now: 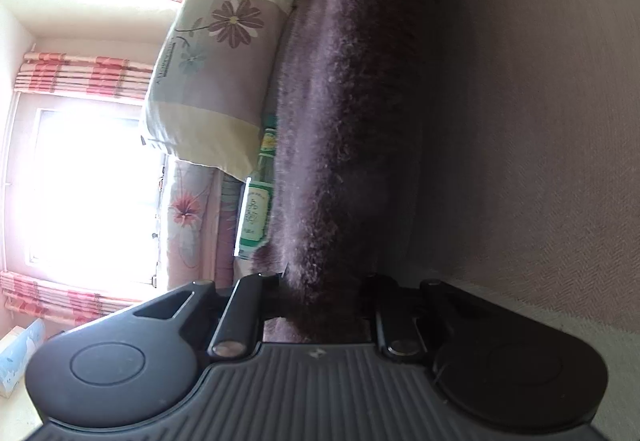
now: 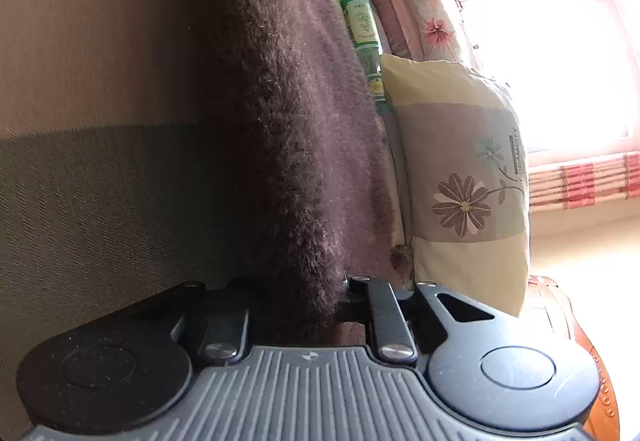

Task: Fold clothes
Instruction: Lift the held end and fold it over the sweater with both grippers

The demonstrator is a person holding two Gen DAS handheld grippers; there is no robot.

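Both grippers, left gripper (image 1: 322, 295) and right gripper (image 2: 298, 301), closed on fuzzy purple garment (image 1: 340, 121); risk: slick pile slips free, or swings into green bottle (image 2: 362, 37)

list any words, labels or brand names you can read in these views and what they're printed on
"AMOTTY" (letters uncertain, the start is unclear): vertical print beside the flower on the pillow, clearest in the right wrist view.
Green bottle: its label carries characters and a small line of print, too small and blurred to read in either view.
Blue box in the left wrist view: no print legible.
Nothing readable on the dark fuzzy garment or the grippers.
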